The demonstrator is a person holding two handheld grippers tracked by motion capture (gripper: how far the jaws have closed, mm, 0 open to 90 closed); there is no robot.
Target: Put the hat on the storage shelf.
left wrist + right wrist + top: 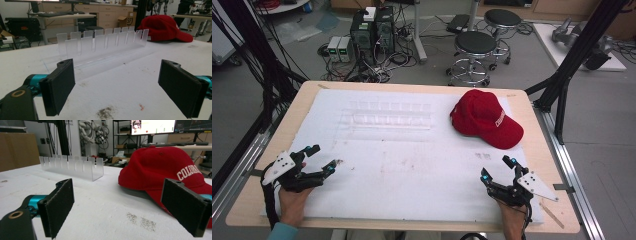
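Note:
A red baseball cap (484,119) with white lettering lies at the far right of the white mat (412,165); the right gripper view has the cap (160,168) close ahead. A clear slotted acrylic rack (387,115) lies at the mat's far middle, and this rack (105,41) stands ahead of the left jaws. My left gripper (323,160) rests open at the near left corner, nothing between its jaws. My right gripper (497,167) is open at the near right, just short of the cap's brim. In both gripper views, the left gripper (116,85) and right gripper (120,207) hold nothing.
The wooden table (542,150) has bare edges around the mat. Beyond it stand two black stools (474,50), computer boxes with cables (372,35) and black frame posts (572,60) at both sides. Small dirt marks (106,112) stain the mat.

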